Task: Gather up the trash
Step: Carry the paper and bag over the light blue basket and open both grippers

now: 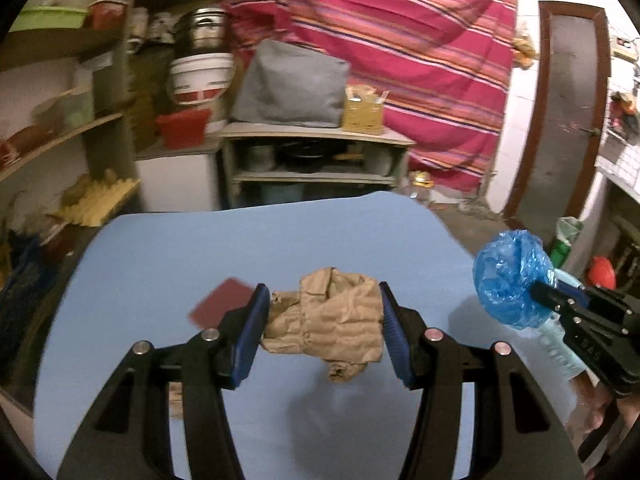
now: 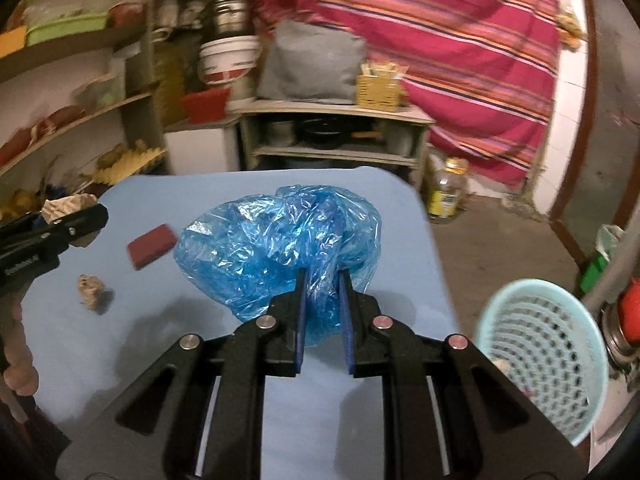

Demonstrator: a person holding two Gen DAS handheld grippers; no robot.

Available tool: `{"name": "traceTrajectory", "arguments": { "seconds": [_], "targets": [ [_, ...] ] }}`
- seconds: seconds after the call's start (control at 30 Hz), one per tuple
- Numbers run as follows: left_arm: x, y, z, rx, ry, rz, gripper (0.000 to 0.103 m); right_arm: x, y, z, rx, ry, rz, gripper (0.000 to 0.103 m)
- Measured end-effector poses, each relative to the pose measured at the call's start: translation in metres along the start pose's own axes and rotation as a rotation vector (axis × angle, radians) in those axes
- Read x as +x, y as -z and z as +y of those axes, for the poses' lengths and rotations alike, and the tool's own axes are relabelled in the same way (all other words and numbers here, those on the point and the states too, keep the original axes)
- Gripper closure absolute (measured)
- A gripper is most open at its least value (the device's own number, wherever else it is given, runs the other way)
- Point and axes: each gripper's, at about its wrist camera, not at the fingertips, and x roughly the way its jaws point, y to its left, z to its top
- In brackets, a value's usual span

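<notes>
My left gripper [image 1: 322,298] is shut on a crumpled brown paper bag [image 1: 332,316] and holds it above the blue table [image 1: 160,248]. My right gripper [image 2: 323,278] is shut on a crumpled blue plastic bag [image 2: 276,240], lifted over the table's right side. The blue bag also shows in the left wrist view [image 1: 508,280], and the brown paper shows in the right wrist view [image 2: 66,205]. A light blue perforated basket [image 2: 544,356] stands right of the table. A small crumpled brown scrap [image 2: 90,286] and a dark red block [image 2: 152,246] lie on the table.
Shelves with clutter [image 1: 60,120] stand at the left. A low cabinet [image 1: 316,160] with a grey bag and a striped red cloth [image 1: 420,60] are behind the table. A plastic bottle [image 2: 446,192] stands on the floor.
</notes>
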Motion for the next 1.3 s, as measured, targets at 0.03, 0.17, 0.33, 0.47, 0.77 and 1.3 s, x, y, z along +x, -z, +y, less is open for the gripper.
{"name": "traceTrajectory", "arguments": {
  "seconds": [0.03, 0.17, 0.33, 0.47, 0.77, 1.3],
  "targets": [
    [0.003, -0.002, -0.012, 0.005, 0.017, 0.002, 0.049, -0.004, 0.002, -0.015, 0.021, 0.016, -0.001, 0.087],
    [0.014, -0.008, -0.062, 0.063, 0.060, 0.002, 0.049, -0.018, 0.008, -0.067, 0.088, 0.068, -0.001, 0.088],
    [0.027, -0.010, -0.121, 0.122, 0.111, 0.011, 0.049, -0.038, 0.017, -0.118, 0.138, 0.146, -0.014, 0.088],
    [0.038, -0.013, -0.159, 0.143, 0.154, 0.020, 0.049, -0.052, 0.026, -0.153, 0.145, 0.241, -0.032, 0.088],
    [0.056, -0.012, -0.238, 0.203, 0.245, 0.041, 0.049, -0.060, 0.043, -0.224, 0.303, 0.262, -0.017, 0.087],
    [0.135, 0.011, -0.363, 0.334, 0.330, 0.192, 0.028, -0.065, 0.063, -0.277, 0.436, 0.314, 0.026, 0.087]
  ]
}}
